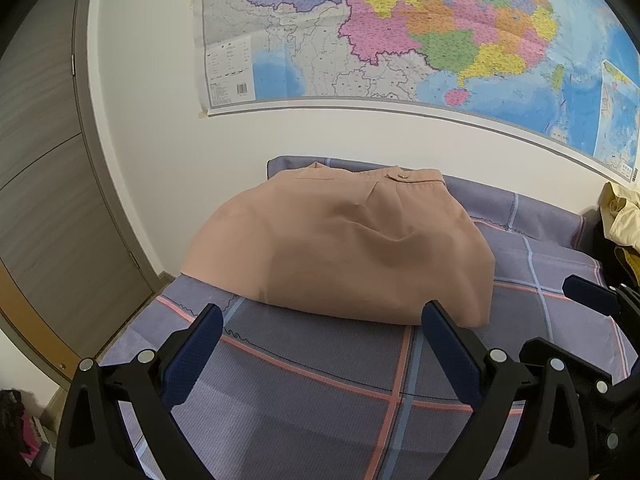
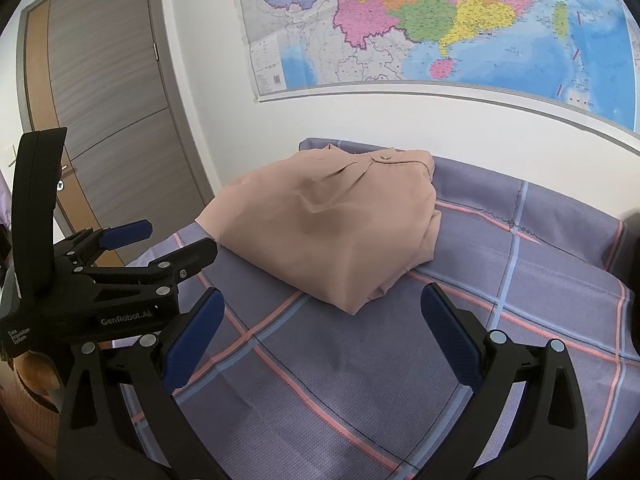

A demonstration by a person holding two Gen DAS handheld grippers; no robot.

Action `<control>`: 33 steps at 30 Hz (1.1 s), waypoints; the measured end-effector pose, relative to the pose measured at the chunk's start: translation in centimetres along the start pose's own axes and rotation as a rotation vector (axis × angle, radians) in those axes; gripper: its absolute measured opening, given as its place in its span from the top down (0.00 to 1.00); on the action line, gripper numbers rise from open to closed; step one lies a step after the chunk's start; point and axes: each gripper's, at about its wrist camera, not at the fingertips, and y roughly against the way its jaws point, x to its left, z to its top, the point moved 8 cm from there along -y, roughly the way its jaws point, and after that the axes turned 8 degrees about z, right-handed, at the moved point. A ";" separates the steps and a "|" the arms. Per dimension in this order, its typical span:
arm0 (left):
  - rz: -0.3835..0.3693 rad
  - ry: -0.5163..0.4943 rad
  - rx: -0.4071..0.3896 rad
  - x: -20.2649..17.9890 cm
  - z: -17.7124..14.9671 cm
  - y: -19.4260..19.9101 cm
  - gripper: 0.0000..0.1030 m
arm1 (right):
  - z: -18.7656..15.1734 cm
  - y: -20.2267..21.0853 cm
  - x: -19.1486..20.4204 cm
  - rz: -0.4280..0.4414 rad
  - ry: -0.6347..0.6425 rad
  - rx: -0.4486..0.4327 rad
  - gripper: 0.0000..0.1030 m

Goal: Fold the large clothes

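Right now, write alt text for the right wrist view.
A folded salmon-pink fabric garment lies on a purple plaid bedsheet, ahead of the open right gripper, which holds nothing. The left gripper shows at the left edge, also open, and a colourful paper wall map hangs behind.

I see bare checked bedsheet [image 2: 360,360] between my grippers and the folded pink garment [image 2: 328,224], so a straight approach is free. Behind the garment the wall [image 1: 320,132] closes off the far side. My left gripper [image 2: 176,236], jaws apart, crowds the right gripper's [image 2: 322,312] left flank.
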 end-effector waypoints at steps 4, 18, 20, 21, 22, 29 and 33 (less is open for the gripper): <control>-0.001 -0.004 -0.003 -0.1 0.0 0.0 0.07 | 0.0 0.0 0.1 0.002 0.000 0.001 0.06; 0.000 -0.010 0.000 -0.1 -0.1 0.1 0.07 | 0.0 -0.1 0.0 0.008 -0.007 0.007 0.06; 0.000 -0.011 0.000 -0.1 -0.2 0.1 0.07 | 0.0 -0.1 0.0 0.009 -0.006 0.006 0.06; 0.001 -0.011 0.000 -0.1 -0.2 0.1 0.07 | 0.0 -0.1 0.0 0.008 -0.005 0.006 0.06; 0.001 -0.010 0.000 -0.1 -0.2 0.2 0.07 | 0.0 -0.1 0.0 0.008 -0.004 0.008 0.06; -0.004 -0.009 0.000 -0.1 -0.2 0.1 0.07 | -0.1 0.0 0.1 0.008 -0.007 0.003 0.06; -0.003 -0.010 0.001 -0.1 -0.2 0.1 0.07 | -0.1 0.0 0.1 0.008 -0.010 0.003 0.06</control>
